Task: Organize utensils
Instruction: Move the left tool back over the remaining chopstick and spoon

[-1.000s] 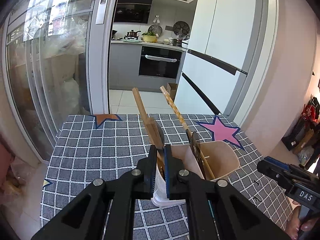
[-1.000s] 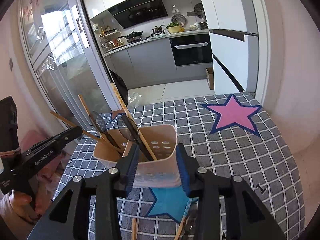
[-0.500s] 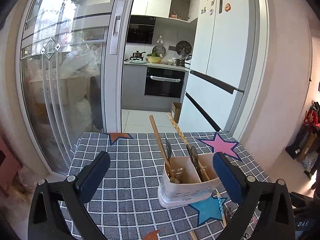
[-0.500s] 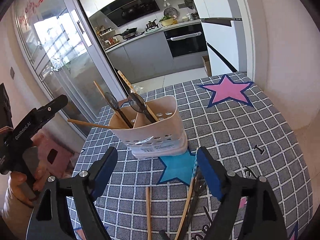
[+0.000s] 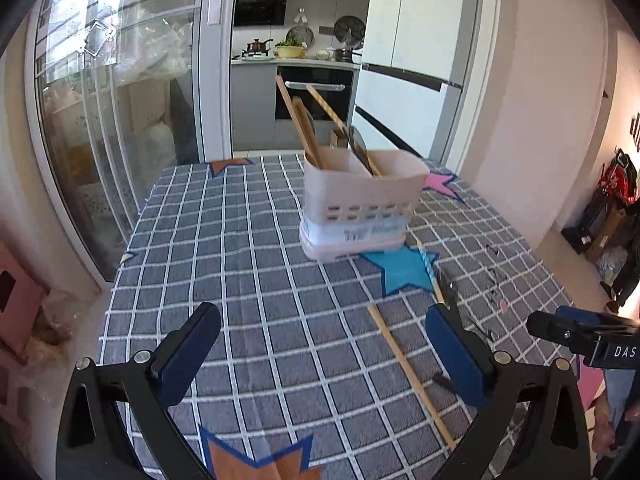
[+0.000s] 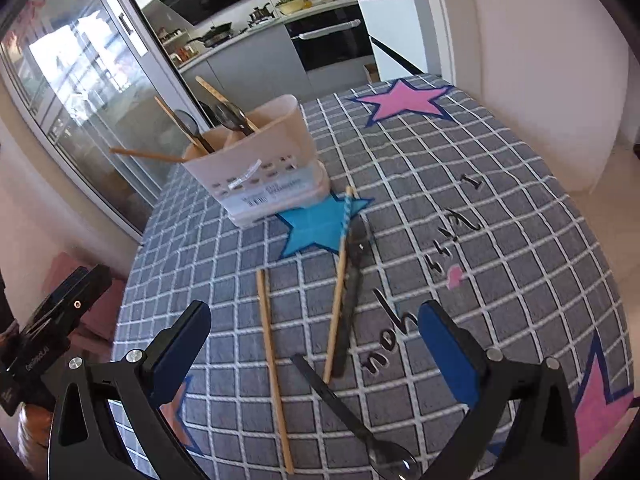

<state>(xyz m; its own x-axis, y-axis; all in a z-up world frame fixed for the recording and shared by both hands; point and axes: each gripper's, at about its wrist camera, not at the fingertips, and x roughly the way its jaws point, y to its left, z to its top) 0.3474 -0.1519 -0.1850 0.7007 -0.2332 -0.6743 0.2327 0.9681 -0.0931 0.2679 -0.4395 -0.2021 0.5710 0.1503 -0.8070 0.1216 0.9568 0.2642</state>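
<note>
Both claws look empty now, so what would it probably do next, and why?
Probably lower the right gripper, jaws wide and empty, onto a loose chopstick lying on the checked cloth. Several utensils still lie outside the holder.

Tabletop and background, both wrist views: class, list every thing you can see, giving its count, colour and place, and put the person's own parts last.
Utensil holder: one, pale beige plastic, on the tablecloth beside the blue star.
Utensils in holder: several, wooden sticks and dark spoons, leaning out of the top.
Chopsticks: two, light wood, flat on the cloth in front of the holder.
Dark spoons: two, black, lying by the chopsticks.
Tablecloth: one, grey check with coloured stars, covering the table.
Fridge: one, white, behind the table.
Oven: one, black, in the kitchen.
Left gripper: open, empty.
Right gripper: open, empty.
</note>
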